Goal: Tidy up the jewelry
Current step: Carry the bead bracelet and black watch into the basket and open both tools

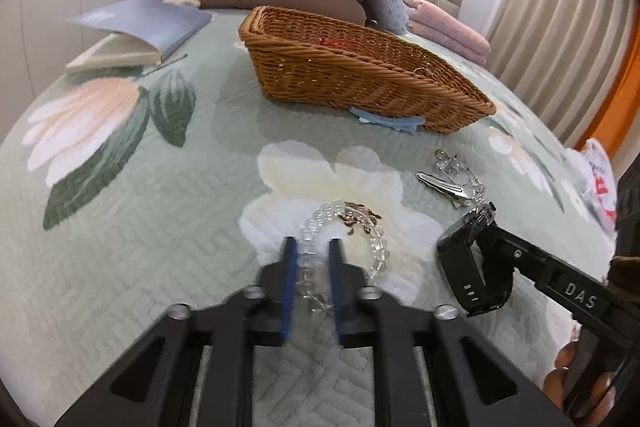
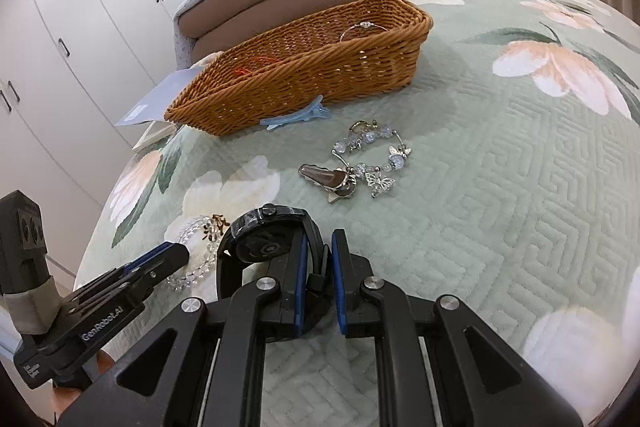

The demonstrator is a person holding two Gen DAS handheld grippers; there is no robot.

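My right gripper (image 2: 319,259) is clamped on the strap of the black watch (image 2: 264,247), blue pads pinching the band just behind the case, the face tipped up and to the left. It looks lifted or at least half off the quilt (image 2: 500,227); I can't tell which for sure. The strap is the right place to hold: rubbery, forgiving, it won't skid out the way the smooth case might. The case is the heavy end, so I expect it to droop and swing when I carry it.

My left gripper (image 1: 313,259) straddles the clear bead bracelet (image 1: 360,227), one side of the loop running between my fingers. The jaws stand a little wider than the beads, so nothing is gripped here. These beads are slick and round, probably on elastic, light but liable to roll out of the pads. I judge I should close on the strand itself, across two or three beads, gently.

Beyond the watch lie a silver hair clip (image 2: 328,177) and a butterfly charm bracelet (image 2: 372,151), touching each other, floppy and easy to snag. Further out, a blue clip (image 2: 296,117) rests against the near wall of the wicker basket (image 2: 280,87), which already holds a thin bangle (image 2: 362,26) and something red.
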